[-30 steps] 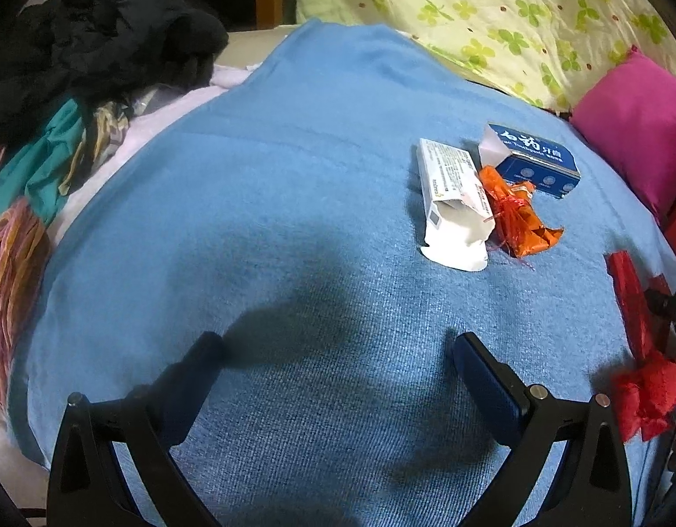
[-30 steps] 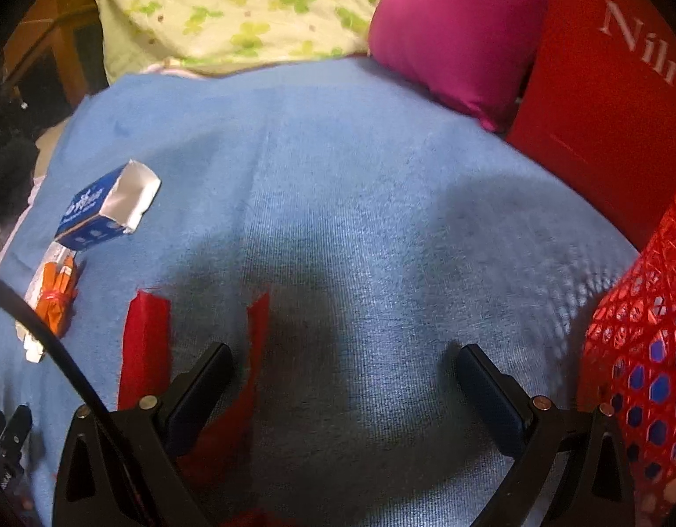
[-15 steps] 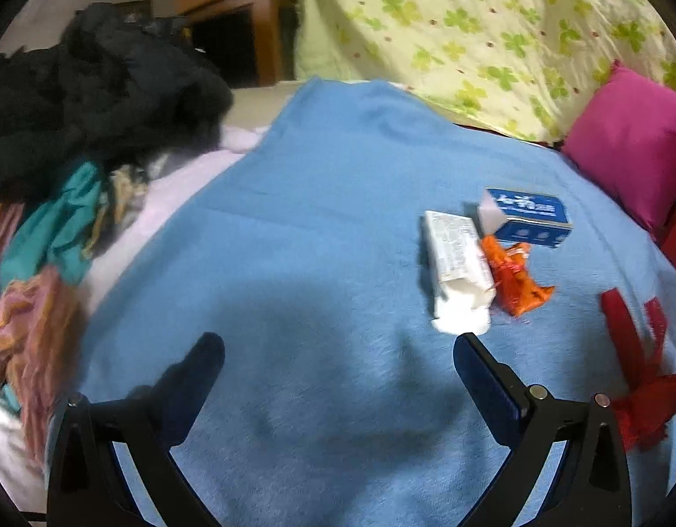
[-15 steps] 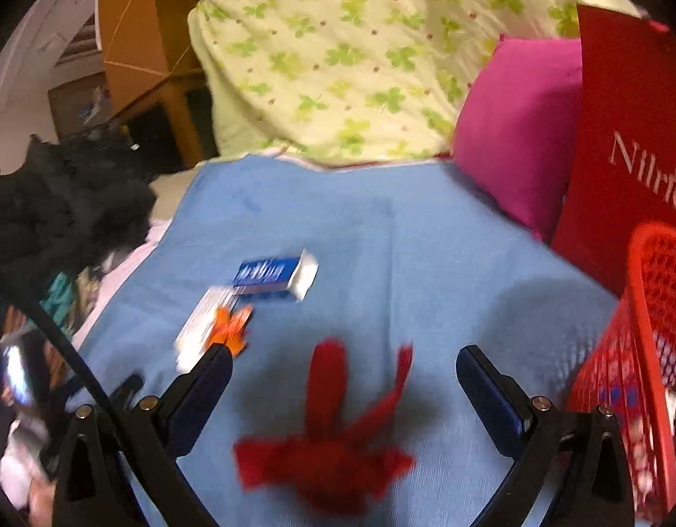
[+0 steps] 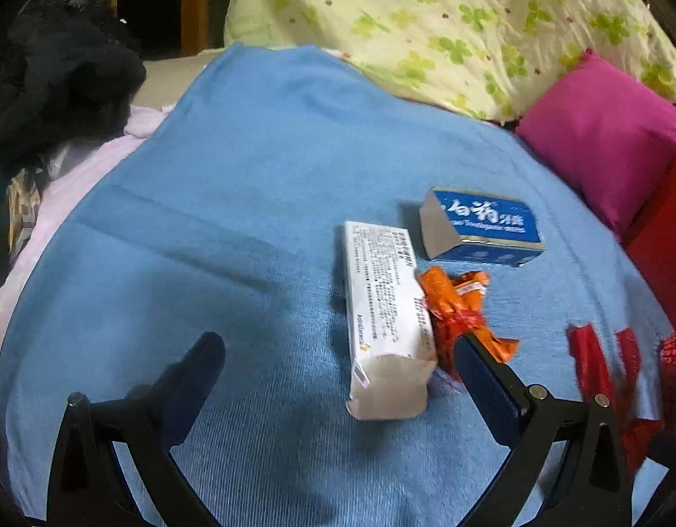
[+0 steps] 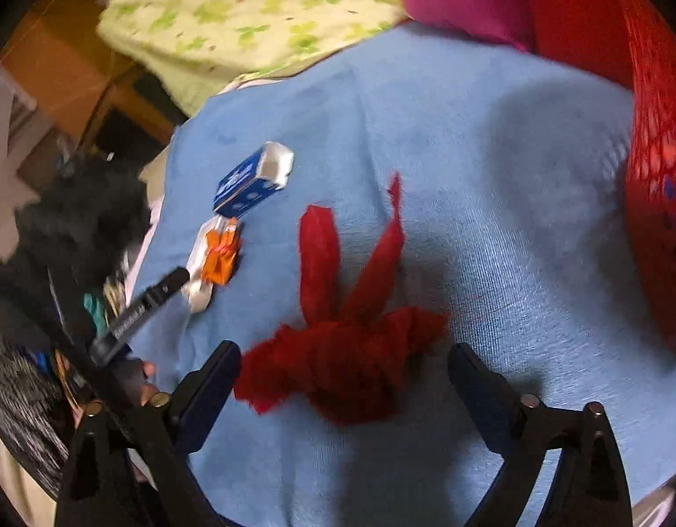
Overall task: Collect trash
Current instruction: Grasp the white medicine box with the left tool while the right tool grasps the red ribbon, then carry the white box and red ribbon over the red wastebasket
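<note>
A wide blue knitted blanket (image 5: pixel 258 184) is covering the bed and carrying all the litter. At its far edge a pale yellow sheet printed with green clovers (image 5: pixel 447 22) is lying bunched, and a magenta cushion (image 5: pixel 601 131) is leaning beside it. A red plastic mesh basket (image 6: pixel 658 202) is standing at the right edge of the blanket in the right wrist view. A heap of black and coloured clothing (image 5: pixel 52 83) is piled off the blanket's left side.

A crumpled red cloth strip with loose tails (image 6: pixel 351 342) is lying on the blanket just ahead of the right tongs (image 6: pixel 344 358), whose jaws are standing wide apart on either side of it, not clamping it. A long white printed carton with a torn-open end (image 5: pixel 384 320) is lying lengthwise ahead of the left tongs (image 5: pixel 338 355), which are also spread apart and holding nothing. Their right fingertip (image 5: pixel 474 355) is sitting over a crinkled orange foil wrapper (image 5: pixel 456 307) that is touching the carton's right side. A blue toothpaste box with white lettering (image 5: pixel 482 228) is resting just beyond the wrapper.
</note>
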Demonstrator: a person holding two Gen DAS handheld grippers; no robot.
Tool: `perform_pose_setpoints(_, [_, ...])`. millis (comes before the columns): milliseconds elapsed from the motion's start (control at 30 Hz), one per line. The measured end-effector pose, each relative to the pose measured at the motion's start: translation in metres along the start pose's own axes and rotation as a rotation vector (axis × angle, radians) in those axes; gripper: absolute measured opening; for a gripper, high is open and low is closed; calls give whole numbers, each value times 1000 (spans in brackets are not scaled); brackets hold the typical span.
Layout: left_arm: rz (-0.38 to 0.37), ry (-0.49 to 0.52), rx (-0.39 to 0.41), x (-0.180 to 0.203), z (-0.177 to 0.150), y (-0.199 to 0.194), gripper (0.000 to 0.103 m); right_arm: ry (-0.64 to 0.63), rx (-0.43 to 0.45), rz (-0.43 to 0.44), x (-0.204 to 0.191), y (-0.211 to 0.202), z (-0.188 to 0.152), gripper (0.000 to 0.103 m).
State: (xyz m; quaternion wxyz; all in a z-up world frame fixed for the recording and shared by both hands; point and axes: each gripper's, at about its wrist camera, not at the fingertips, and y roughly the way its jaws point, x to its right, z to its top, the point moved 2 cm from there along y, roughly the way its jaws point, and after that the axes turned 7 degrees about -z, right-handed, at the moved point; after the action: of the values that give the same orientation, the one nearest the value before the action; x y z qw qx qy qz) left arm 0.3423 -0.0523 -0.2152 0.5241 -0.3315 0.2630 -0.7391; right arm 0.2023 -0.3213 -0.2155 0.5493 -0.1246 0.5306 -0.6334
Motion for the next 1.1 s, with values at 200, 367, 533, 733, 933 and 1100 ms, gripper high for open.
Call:
perform_pose_setpoints(200, [-16,-6,-44,0,5,15,91,16,16,0,-15,14,4,80])
perform_pose_setpoints(367, [21,42,-61,5,6,22,80,-74,32,-74,-31,24,-2,59])
perform_pose_setpoints(533, [38,87,-54,2,4,19,48,-129,60,-77,-35,19,-5,45])
perform_pose_setpoints(733, [-6,28,-52,-8,-1,3,46,-196,135,-63,-46,4,-7,41])
perform_pose_setpoints(933, [-31,-5,-47,-11,-19,-27,46,-251,215,-37,-56,-12,-5,41])
perform_pose_setpoints(1100, [-13,-29,-35,-10,-47,-51,46,-218,219,-8,-46,-19,-1,41])
